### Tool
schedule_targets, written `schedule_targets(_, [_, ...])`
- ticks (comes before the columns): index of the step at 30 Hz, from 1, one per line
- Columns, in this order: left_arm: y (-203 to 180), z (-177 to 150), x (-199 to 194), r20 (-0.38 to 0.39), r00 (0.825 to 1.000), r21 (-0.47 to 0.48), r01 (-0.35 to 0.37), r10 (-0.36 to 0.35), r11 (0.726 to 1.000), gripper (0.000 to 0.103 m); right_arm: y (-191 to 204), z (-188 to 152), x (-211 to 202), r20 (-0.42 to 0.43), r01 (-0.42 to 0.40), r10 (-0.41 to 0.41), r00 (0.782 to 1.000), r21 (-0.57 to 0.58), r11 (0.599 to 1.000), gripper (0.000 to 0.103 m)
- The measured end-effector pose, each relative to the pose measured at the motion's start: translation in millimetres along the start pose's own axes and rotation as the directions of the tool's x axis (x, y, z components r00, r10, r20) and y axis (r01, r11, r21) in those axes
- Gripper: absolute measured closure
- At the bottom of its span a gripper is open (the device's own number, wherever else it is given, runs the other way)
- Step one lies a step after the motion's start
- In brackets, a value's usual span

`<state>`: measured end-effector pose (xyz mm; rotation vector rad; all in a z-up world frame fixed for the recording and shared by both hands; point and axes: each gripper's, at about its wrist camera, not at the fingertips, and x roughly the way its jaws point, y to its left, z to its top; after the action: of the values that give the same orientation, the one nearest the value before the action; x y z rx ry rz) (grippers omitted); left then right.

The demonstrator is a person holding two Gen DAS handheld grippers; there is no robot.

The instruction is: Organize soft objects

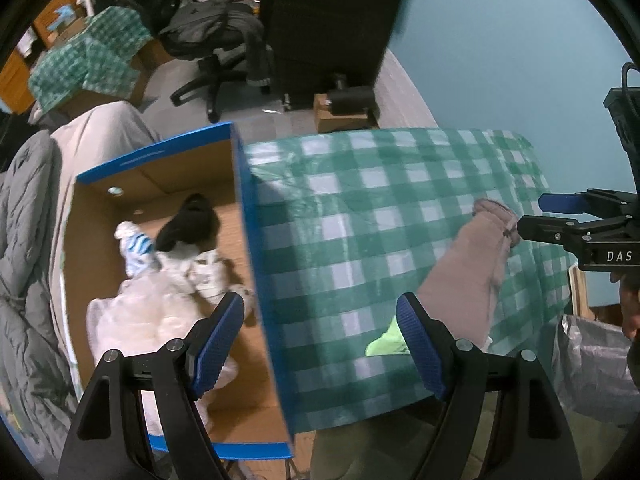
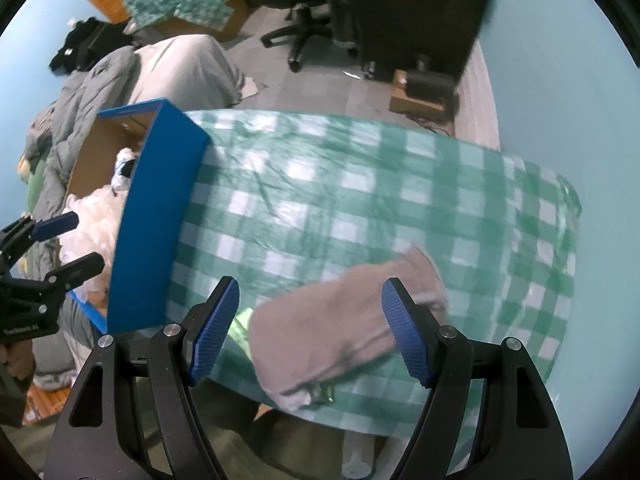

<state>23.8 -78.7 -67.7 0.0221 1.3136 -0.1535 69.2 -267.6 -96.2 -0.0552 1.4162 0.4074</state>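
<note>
Hovering my right gripper (image 2: 310, 330), jaws spread and empty, over the beige sock (image 2: 340, 328) at the table's (image 2: 360, 184) near edge; its long axis runs across them. Left gripper (image 1: 320, 344) hangs open, farther, by the box (image 1: 256, 240).

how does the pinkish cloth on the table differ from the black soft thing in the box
The pinkish cloth lies on the green checked tablecloth, outside the blue box; the black soft thing already sits inside that box among white items. The cloth is pale and dusty pink, the other black. The cloth looks larger and spread flat; the black one is a compact lump. Both look soft and neither is gripped.
</note>
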Motion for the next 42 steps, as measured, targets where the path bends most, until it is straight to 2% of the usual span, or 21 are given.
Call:
schedule_targets(9, [-35.2, -1.7, 14.2, -0.019, 1.000, 0.076, 0.019, -0.018, 0.997, 0.023, -41.1, -26.6, 4.7, -0.022, 0.019, -0.017, 1.000, 0.095, 0.995, 0.028])
schedule_targets(19, [-60.4, -11.0, 45.1, -0.051, 0.998, 0.114, 0.038, -0.032, 0.993, 0.023, -55.6, -53.5, 40.3, -0.078, 0.011, 0.002, 0.997, 0.167, 0.986, 0.028])
schedule_targets(29, [-57.2, -23.1, 76.7, -0.074, 0.995, 0.071, 0.077, -0.072, 0.995, 0.023, -56.3, -68.2, 77.3, -0.092, -0.058, 0.085, 0.992, 0.268, 0.962, 0.028])
schedule_targets(40, [-55.5, -28.9, 96.3, -0.100, 0.993, 0.092, 0.073, -0.064, 0.993, 0.023, -61.4, -73.4, 98.7, -0.085, -0.072, 0.109, 0.990, 0.353, 0.933, 0.029])
schedule_targets(42, [-55.0, -29.8, 97.6, -0.104, 0.993, 0.098, 0.072, -0.062, 0.993, 0.023, -60.3, -72.6, 98.1, -0.078, -0.067, 0.100, 0.992, 0.347, 0.935, 0.036])
